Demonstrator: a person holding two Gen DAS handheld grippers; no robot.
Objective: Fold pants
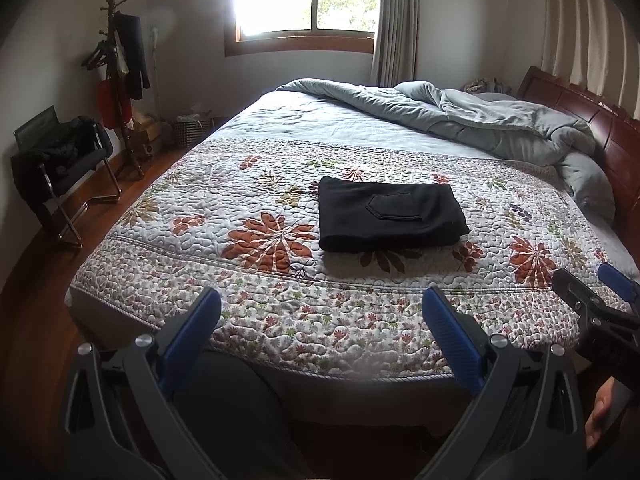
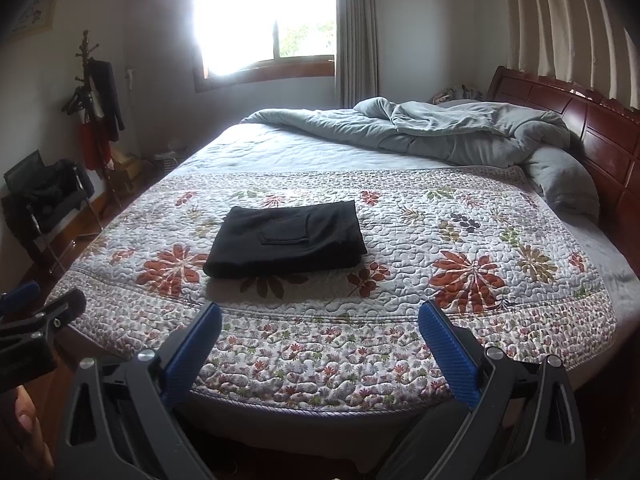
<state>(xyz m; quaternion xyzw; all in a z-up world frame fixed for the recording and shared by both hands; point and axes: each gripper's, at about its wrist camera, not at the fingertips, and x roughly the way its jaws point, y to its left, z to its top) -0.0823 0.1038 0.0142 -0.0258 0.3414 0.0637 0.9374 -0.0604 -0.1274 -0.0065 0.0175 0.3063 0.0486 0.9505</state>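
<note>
pants (image 1: 390, 213): 1 pair, black, folded flat on quilt (image 1: 256, 300), one back pocket up, ahead of both grippers, well apart
left gripper (image 1: 322, 312): jaws wide apart, held nothing
right gripper (image 2: 320, 326): jaws wide apart, held nothing
duvet (image 2: 432, 132): 1, grey, bunched far ahead
writing: none readable

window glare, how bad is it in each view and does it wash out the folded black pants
Left wrist view: the bright wood-framed window blows out on its left side, trees visible on the right; right wrist view: the glare spreads wider. The folded black pants on the floral quilt stay clear in both, pocket seam readable.
</note>
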